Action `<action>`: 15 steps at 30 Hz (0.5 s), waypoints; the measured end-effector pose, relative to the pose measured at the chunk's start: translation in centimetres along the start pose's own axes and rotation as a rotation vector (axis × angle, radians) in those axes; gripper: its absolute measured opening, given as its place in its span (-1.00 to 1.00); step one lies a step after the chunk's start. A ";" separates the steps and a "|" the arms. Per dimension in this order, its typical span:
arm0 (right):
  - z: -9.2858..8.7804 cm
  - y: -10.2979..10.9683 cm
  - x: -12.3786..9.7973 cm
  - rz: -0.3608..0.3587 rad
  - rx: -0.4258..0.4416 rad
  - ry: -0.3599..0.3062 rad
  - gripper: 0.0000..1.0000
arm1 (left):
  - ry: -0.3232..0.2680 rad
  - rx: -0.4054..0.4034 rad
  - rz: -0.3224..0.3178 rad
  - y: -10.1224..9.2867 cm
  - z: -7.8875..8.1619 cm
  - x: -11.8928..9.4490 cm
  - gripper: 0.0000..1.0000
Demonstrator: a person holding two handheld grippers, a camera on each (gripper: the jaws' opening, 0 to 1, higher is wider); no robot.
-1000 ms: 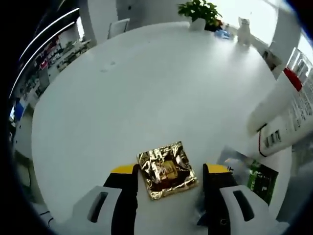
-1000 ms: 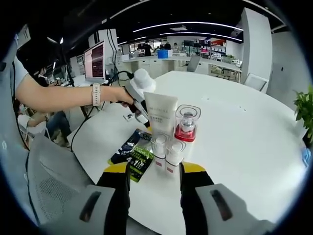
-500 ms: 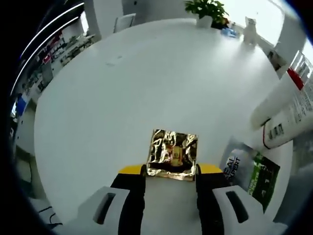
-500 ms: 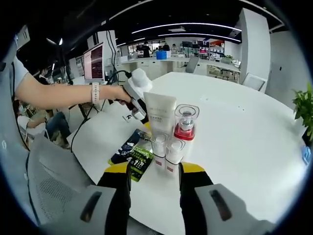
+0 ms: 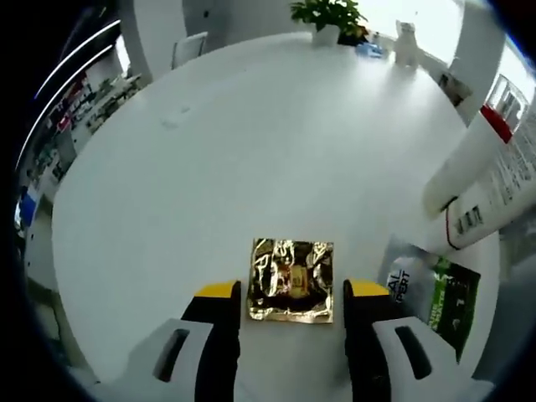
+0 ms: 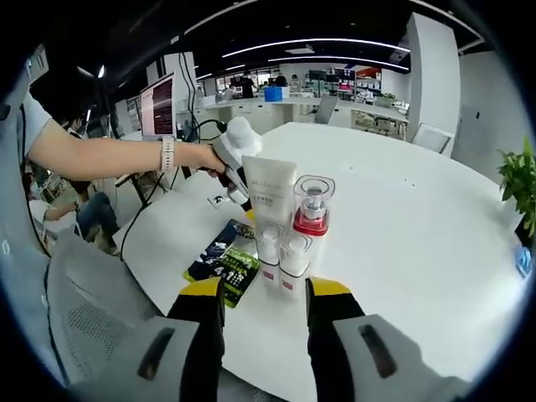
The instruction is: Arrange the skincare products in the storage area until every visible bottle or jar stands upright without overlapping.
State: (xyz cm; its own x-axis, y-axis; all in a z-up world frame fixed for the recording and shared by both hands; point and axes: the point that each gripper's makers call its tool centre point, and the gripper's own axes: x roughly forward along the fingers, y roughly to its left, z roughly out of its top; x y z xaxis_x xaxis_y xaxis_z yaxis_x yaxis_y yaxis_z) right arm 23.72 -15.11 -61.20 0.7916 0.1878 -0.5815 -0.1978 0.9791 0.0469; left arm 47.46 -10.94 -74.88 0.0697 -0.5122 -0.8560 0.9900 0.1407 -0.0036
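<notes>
Left gripper (image 5: 287,295) jaws spread, flanking gold sachet (image 5: 291,280) flat on counter (image 5: 251,142). Right gripper (image 6: 265,291) jaws spread before upright bottles (image 6: 280,254).

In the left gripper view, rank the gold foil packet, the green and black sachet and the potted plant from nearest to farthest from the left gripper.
1. gold foil packet, between the jaws of the left gripper.
2. green and black sachet, off to the right on the table.
3. potted plant, at the table's far edge.
</notes>
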 end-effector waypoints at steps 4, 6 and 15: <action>0.1 0.0 0.1 0.002 -0.007 0.002 -0.23 | 0.011 0.024 -0.015 -0.3 0.0 -0.1 -0.26; 0.3 0.2 0.1 0.006 -0.013 0.003 -0.23 | 0.012 0.032 -0.020 -0.4 0.0 -0.1 -0.26; 0.7 0.3 0.2 0.012 -0.029 -0.002 -0.23 | 0.017 0.068 -0.037 -1.2 -0.9 -1.5 -0.27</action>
State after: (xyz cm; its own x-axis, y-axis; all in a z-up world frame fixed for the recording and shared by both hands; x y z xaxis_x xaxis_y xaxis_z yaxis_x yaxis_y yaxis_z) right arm 24.23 -14.74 -60.76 0.7900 0.1999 -0.5796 -0.2244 0.9740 0.0301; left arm 46.08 -9.64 -74.08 0.0318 -0.5012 -0.8647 0.9979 0.0642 -0.0005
